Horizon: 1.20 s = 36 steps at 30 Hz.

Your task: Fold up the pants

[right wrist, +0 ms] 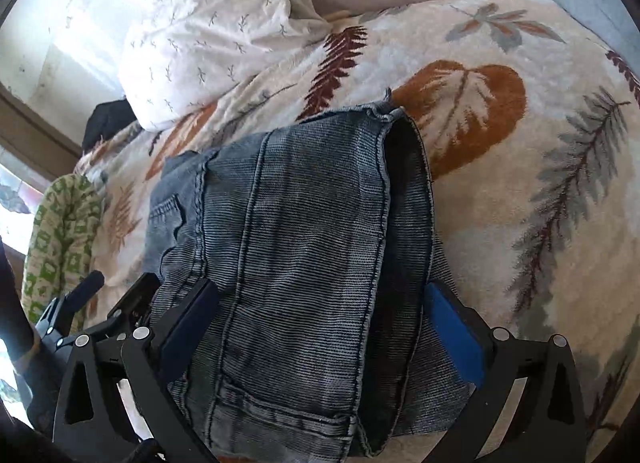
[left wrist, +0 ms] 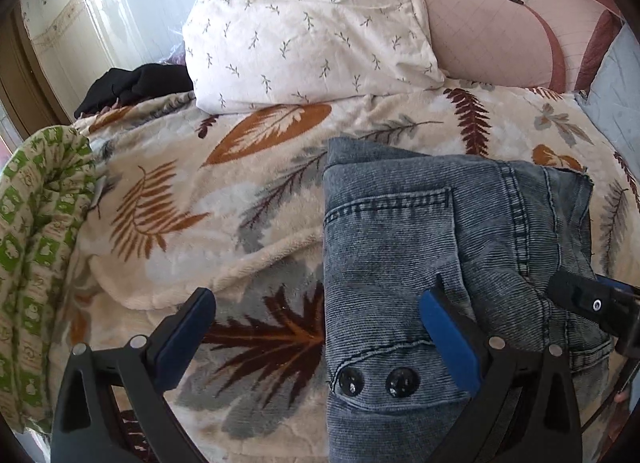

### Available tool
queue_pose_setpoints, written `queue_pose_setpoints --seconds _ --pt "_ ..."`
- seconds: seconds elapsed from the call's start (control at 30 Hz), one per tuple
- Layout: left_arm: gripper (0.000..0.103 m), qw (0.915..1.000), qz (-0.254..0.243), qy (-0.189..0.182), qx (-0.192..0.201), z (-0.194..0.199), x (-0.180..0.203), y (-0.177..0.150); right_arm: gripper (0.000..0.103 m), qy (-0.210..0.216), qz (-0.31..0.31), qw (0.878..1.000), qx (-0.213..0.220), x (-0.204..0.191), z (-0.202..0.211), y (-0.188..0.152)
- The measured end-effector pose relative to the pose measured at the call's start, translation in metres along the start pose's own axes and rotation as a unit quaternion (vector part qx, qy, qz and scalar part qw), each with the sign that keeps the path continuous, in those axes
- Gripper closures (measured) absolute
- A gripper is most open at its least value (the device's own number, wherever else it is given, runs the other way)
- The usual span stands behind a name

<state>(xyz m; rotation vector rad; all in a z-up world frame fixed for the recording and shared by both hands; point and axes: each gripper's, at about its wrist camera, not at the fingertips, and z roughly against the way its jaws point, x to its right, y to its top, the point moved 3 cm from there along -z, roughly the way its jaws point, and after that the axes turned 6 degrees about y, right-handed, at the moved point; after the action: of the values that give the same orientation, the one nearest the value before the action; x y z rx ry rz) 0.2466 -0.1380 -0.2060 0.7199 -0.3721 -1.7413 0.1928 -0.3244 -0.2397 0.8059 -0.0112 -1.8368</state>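
Folded blue jeans [right wrist: 304, 263] lie nearest, on the leaf-print blanket [left wrist: 168, 199] of the bed, pocket buttons [left wrist: 376, 381] facing up in the left wrist view. Left claw [left wrist: 320, 339] is released, spread wide: one blue pad rests on the denim, the other hangs over the blanket. Right claw [right wrist: 320, 335] is likewise released, straddling the folded stack without pinching it. Beyond the jeans sits a white sprig-print pillow [left wrist: 304, 31], with a black garment [left wrist: 136, 83] beside it and a green-patterned quilt [left wrist: 36, 231] at the bed's left edge.
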Motion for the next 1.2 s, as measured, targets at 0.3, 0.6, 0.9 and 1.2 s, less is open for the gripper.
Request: queue_pose_setpoints --seconds 0.3,0.6,0.9,1.2 --pt "0.0 1.0 0.005 -0.003 0.001 -0.014 0.003 -0.003 0.0 -0.014 0.016 1.0 -0.012 0.001 -0.012 -0.002" --pt "0.0 0.9996 0.001 -0.017 0.024 -0.003 -0.013 0.015 0.0 0.036 0.006 0.999 0.022 0.002 0.013 0.019" --pt "0.0 0.9978 -0.047 0.006 0.046 -0.025 -0.013 0.064 0.014 0.177 -0.05 0.979 0.09 0.023 0.036 0.062" --pt "0.0 0.9981 -0.048 0.014 0.035 -0.048 -0.005 0.063 0.049 0.165 -0.064 0.983 0.054 0.027 -0.008 0.071"
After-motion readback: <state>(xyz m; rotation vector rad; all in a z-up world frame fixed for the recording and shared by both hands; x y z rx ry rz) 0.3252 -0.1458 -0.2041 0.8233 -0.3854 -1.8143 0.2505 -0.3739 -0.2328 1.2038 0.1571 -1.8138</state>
